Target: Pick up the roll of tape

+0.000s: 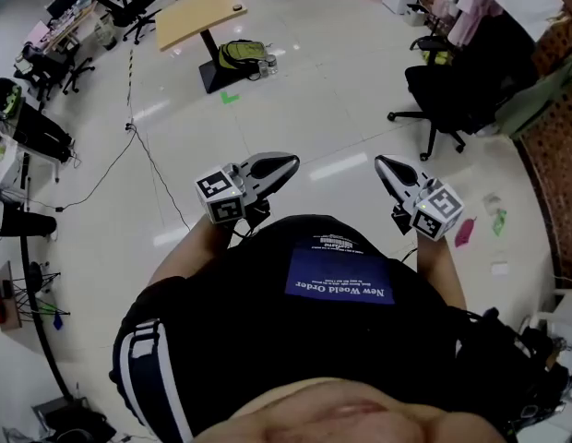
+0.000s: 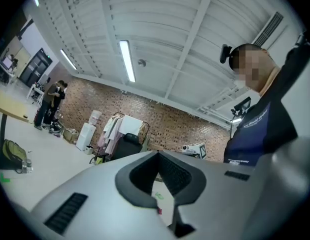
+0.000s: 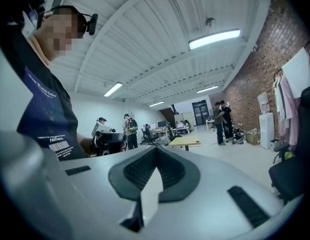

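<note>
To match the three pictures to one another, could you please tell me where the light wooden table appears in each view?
Head view: the light wooden table is at the top, left of centre.
Left gripper view: it is at the left edge, about halfway down.
Right gripper view: it is small and far off, slightly right of and below centre.
Shared landmark: the brick wall.

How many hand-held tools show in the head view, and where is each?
2. The grey left tool, with its marker cube, is left of centre above the person's black shirt; the matching right tool is right of centre. Both are in full view, and none seems hidden.
</note>
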The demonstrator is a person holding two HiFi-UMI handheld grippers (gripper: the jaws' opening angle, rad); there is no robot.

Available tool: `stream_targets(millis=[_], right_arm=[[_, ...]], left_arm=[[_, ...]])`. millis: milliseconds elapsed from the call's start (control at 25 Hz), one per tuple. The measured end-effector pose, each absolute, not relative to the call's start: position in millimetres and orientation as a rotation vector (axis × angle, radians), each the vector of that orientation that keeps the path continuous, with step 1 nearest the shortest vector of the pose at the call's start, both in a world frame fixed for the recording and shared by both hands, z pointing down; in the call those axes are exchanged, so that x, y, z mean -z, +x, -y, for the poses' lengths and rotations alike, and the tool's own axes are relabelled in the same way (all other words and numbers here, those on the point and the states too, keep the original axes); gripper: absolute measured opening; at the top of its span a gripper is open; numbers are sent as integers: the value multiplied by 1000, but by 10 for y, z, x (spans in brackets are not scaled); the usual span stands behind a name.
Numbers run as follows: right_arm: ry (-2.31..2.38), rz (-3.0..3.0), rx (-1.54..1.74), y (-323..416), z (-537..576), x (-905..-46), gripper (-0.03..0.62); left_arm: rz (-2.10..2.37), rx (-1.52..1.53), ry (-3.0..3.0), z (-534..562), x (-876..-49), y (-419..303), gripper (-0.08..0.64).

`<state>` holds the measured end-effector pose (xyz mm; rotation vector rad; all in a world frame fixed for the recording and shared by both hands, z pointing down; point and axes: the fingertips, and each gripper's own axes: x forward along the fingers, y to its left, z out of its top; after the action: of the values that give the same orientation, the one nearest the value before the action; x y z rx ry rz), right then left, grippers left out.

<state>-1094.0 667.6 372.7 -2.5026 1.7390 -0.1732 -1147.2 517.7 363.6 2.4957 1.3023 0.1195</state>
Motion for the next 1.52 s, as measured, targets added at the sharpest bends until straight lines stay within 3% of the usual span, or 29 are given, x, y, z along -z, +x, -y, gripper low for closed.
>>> stream_targets(millis=[360, 920, 1280, 1520], right_arm=[[-2562, -1652, 207, -10316, -6299, -3805, -15], [-2609, -1402, 167, -8656, -4699, -3424, -15], [-2598, -1405, 205, -7436, -4852, -3608, -15], [-2557, -1546, 175, -6251, -5280, -3633, -15]], left_arm=[[-1397, -122, 2413, -4806, -3712, -10727, 6], [-1591, -110, 2399, -3045, -3419, -8890, 6], [-1503, -132, 2398, -3134, -3598, -7694, 6], [-1398, -104, 2477, -3624, -3521, -6636, 6]])
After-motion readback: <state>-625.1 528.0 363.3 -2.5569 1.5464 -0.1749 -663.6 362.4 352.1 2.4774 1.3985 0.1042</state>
